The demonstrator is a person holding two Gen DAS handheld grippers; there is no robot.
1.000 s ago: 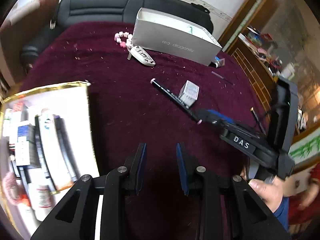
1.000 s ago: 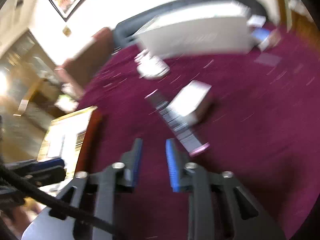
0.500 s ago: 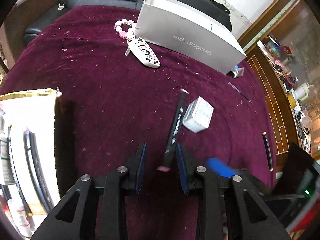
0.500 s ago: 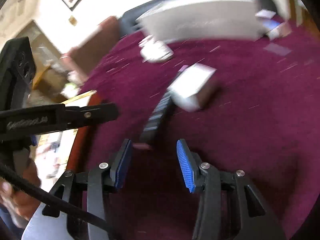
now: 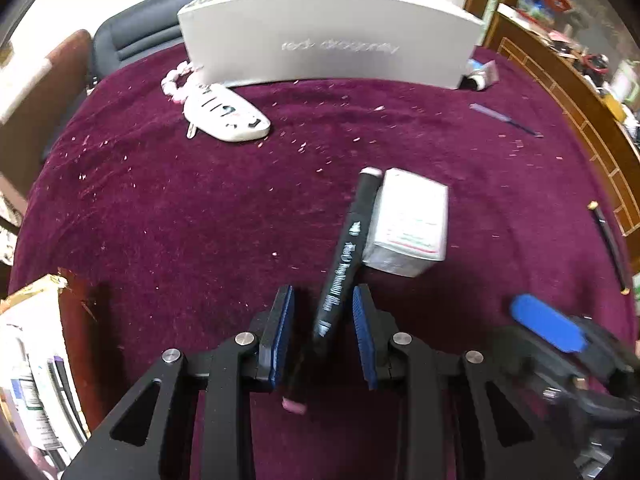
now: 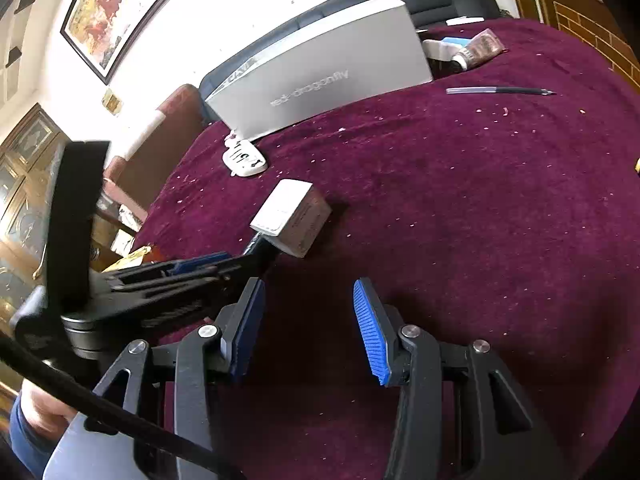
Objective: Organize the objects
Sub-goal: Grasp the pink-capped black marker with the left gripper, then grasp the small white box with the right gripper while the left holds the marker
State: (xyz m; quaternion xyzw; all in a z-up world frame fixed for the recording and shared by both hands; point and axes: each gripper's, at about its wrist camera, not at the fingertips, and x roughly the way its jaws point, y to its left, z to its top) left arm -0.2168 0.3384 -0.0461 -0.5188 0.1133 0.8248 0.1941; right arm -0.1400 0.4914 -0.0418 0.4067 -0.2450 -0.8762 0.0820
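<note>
A black marker (image 5: 343,264) lay on the red cloth (image 5: 168,216), touching a small white box (image 5: 408,224). It was straddled by the left claw (image 5: 323,322), spread apart and not yet pinching. It was judged light, stiff and smooth, best gripped mid-barrel. The right claw (image 6: 308,328) was held spread, empty.

Two low wrist views (shared small box (image 5: 408,224))
</note>
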